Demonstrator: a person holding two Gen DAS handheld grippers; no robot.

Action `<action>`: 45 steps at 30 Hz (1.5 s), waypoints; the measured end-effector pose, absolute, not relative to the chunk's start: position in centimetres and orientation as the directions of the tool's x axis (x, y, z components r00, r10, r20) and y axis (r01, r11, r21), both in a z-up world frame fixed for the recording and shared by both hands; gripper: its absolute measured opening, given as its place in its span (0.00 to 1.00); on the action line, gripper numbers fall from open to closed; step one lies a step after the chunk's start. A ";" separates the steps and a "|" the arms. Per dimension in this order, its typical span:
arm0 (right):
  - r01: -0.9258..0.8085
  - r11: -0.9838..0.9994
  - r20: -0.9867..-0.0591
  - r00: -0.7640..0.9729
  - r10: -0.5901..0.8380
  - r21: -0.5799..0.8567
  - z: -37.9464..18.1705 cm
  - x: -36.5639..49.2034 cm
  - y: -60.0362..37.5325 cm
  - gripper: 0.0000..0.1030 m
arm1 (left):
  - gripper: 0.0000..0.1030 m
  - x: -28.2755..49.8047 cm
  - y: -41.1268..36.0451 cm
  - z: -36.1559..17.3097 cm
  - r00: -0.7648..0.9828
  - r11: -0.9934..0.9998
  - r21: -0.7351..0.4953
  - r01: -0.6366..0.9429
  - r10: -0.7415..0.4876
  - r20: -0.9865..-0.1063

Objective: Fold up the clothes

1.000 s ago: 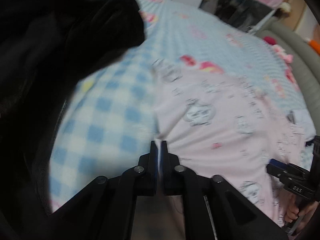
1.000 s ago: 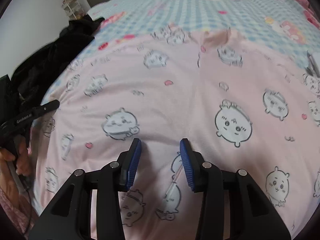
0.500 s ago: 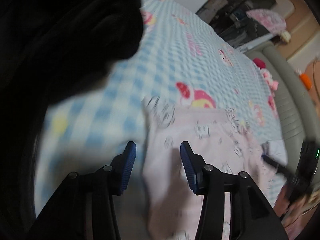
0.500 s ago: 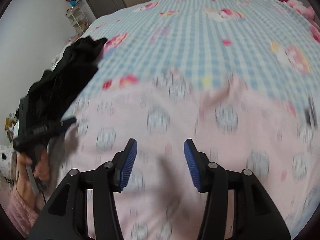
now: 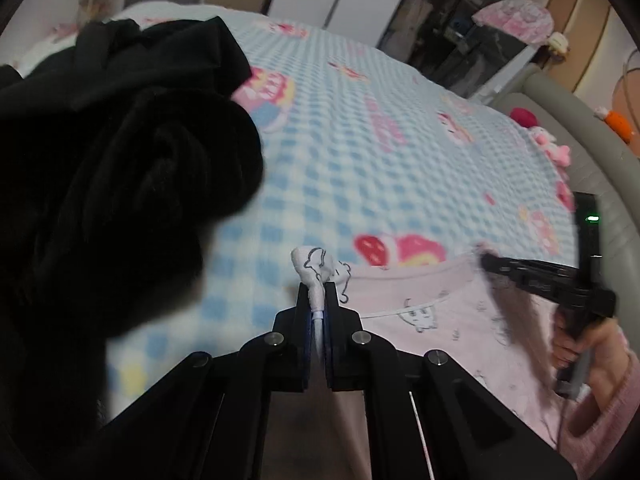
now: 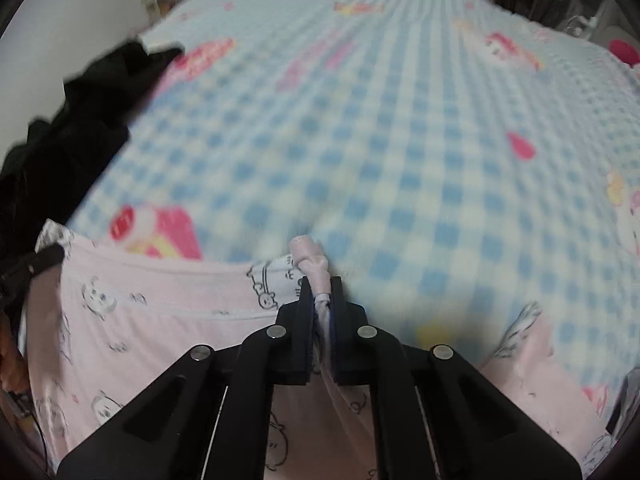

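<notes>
A pale pink garment [image 5: 432, 320] printed with small cartoon animals lies at the near edge of a blue-checked bedspread [image 5: 360, 152]. My left gripper [image 5: 317, 300] is shut on a bunched corner of it; a twist of cloth pokes out above the fingertips. In the right wrist view the same pink garment [image 6: 160, 320] spreads to the left, and my right gripper [image 6: 320, 292] is shut on another bunched bit of its edge. The right gripper [image 5: 532, 276] also shows at the right of the left wrist view, held by a hand in a pink sleeve.
A heap of black clothing [image 5: 112, 168] fills the left side of the bed, also seen as black clothing [image 6: 80, 100] at the left. A grey padded headboard [image 5: 560, 112] with soft toys runs along the right. Dark cabinets [image 5: 460, 20] stand beyond the bed.
Both grippers were open half a second ago; each has now shut on a bunch of the pink garment's edge. The garment's far part now lies folded back toward the near edge, baring more bedspread.
</notes>
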State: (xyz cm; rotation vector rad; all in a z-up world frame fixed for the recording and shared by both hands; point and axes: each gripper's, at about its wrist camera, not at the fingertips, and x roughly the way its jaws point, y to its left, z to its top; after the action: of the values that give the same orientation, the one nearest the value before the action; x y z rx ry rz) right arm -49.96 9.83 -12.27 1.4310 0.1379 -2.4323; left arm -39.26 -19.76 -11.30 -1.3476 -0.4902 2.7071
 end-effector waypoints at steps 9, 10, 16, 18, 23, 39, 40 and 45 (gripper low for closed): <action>0.276 -0.954 -0.854 -0.460 -0.241 0.120 -13.3 -49.8 10.7 0.29 | 0.35 -35.6 -20.8 -9.2 -0.599 -0.953 -0.277 0.121 0.152 -0.786; 0.273 -0.949 -0.843 -0.465 -0.272 0.155 -12.2 -49.2 11.3 0.38 | 0.35 -34.3 -19.9 -8.0 -0.613 -0.963 -0.255 0.085 0.152 -0.775; 0.335 -0.931 -0.841 -0.455 -0.292 0.142 -8.6 -41.7 11.9 0.47 | 0.36 -28.2 -14.2 -7.0 -0.604 -0.938 -0.330 -0.106 0.324 -0.728; 0.348 -0.929 -0.854 -0.438 -0.279 0.125 -9.3 -38.8 11.6 0.47 | 0.36 -27.6 -12.6 -8.9 -0.544 -0.940 -0.320 -0.117 0.330 -0.771; 0.379 -0.921 -0.885 -0.396 -0.244 0.085 -11.2 -31.4 10.8 0.45 | 0.36 -26.4 -12.4 -11.3 -0.452 -0.992 -0.093 -0.088 0.123 -0.883; 0.314 -0.949 -0.887 -0.444 -0.129 -0.018 -13.4 -25.0 11.1 0.45 | 0.39 -20.0 -9.1 -11.8 -0.375 -0.969 -0.073 -0.238 0.161 -0.913; 0.298 -0.955 -0.885 -0.446 -0.133 -0.007 -13.1 -24.9 11.8 0.45 | 0.38 -19.3 -9.6 -11.3 -0.393 -0.973 -0.081 -0.215 0.162 -0.905; 0.226 -0.972 -0.852 -0.496 -0.168 0.060 -10.7 -23.2 13.7 0.47 | 0.38 -18.8 -8.2 -9.5 -0.452 -0.951 -0.175 -0.253 0.276 -0.848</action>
State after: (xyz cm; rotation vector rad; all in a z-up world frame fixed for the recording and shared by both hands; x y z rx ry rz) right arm -23.18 13.71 -10.68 1.4332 0.0868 -2.5346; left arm -18.81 -8.21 -9.51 -1.4319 -0.0338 2.4405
